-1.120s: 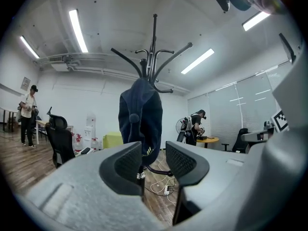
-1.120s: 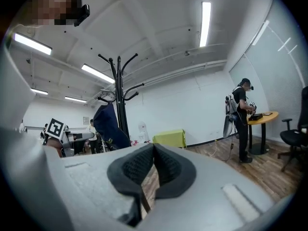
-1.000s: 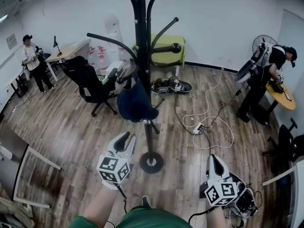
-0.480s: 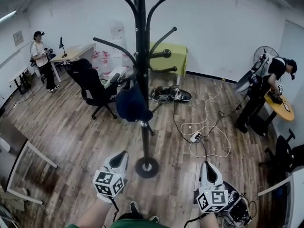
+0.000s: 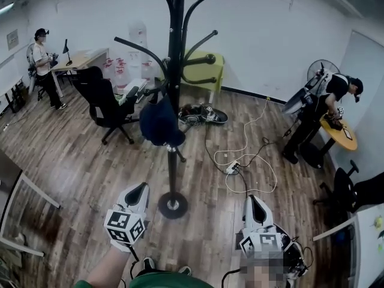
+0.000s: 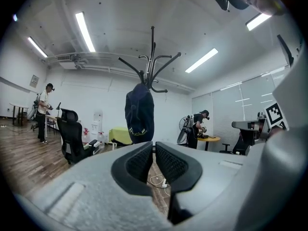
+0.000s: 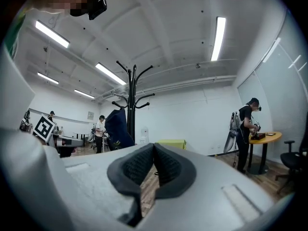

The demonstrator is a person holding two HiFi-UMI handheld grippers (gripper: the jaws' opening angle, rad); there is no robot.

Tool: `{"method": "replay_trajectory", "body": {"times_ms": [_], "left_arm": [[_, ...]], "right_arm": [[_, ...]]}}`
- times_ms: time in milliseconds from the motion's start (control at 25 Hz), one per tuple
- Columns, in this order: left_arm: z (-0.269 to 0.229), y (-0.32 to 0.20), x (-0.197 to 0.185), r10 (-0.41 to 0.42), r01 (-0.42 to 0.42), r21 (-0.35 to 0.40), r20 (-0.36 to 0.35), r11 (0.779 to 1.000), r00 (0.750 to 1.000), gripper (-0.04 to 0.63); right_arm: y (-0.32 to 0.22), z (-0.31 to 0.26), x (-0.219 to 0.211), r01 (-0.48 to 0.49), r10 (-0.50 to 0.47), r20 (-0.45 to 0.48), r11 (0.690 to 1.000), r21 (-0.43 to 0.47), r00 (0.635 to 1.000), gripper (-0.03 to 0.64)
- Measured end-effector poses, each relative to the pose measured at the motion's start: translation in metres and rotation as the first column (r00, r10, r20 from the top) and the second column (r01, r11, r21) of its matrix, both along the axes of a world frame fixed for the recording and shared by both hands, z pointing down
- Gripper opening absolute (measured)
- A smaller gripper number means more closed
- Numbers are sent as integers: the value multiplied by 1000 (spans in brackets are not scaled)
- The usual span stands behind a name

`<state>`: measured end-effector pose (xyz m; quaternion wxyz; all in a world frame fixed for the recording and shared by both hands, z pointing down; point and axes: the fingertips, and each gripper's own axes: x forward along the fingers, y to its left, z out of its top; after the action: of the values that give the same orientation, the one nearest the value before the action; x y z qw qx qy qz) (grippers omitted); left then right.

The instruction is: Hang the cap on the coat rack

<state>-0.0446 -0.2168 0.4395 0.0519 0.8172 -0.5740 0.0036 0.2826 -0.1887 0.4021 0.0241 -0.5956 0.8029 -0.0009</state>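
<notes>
A dark blue cap (image 5: 159, 123) hangs from a low hook of the black coat rack (image 5: 174, 71), free of both grippers. The left gripper view shows the cap (image 6: 139, 112) hanging on the rack (image 6: 152, 66) well ahead of the jaws. My left gripper (image 5: 139, 191) sits near the rack's round base (image 5: 173, 204), shut with nothing between its pads. My right gripper (image 5: 253, 204) is off to the right, also shut and empty. From the right gripper view, the cap (image 7: 118, 124) and rack (image 7: 132, 95) stand to the left.
A black office chair (image 5: 105, 101) stands left of the rack, with shoes (image 5: 201, 113) behind it. White cables and a power strip (image 5: 233, 167) lie on the wood floor to the right. People stand at a round table (image 5: 339, 131) and at a far-left desk (image 5: 78, 59).
Both grippers have drawn back from the rack towards me. The left jaws, slightly apart a second ago, are now together. The cap stays on its hook.
</notes>
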Motion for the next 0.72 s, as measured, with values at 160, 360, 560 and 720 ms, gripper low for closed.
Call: {"method": "replay_trajectory", "body": {"times_ms": [160, 360, 560, 720], "left_arm": [[-3, 6, -21, -10, 11, 12, -15, 1000, 1000, 28], [-9, 9, -58, -42, 43, 19, -24, 999, 999, 28], [-14, 9, -76, -30, 31, 28, -30, 999, 999, 28], [-13, 8, -85, -15, 16, 32, -38, 999, 999, 28]], "right_arm": [[3, -6, -19, -2, 2, -26, 1000, 14, 1000, 3], [6, -18, -50, -2, 3, -29, 999, 53, 1000, 3], [16, -29, -72, -13, 19, -56, 994, 110, 998, 3], [18, -30, -83, -25, 31, -50, 993, 114, 998, 3]]}}
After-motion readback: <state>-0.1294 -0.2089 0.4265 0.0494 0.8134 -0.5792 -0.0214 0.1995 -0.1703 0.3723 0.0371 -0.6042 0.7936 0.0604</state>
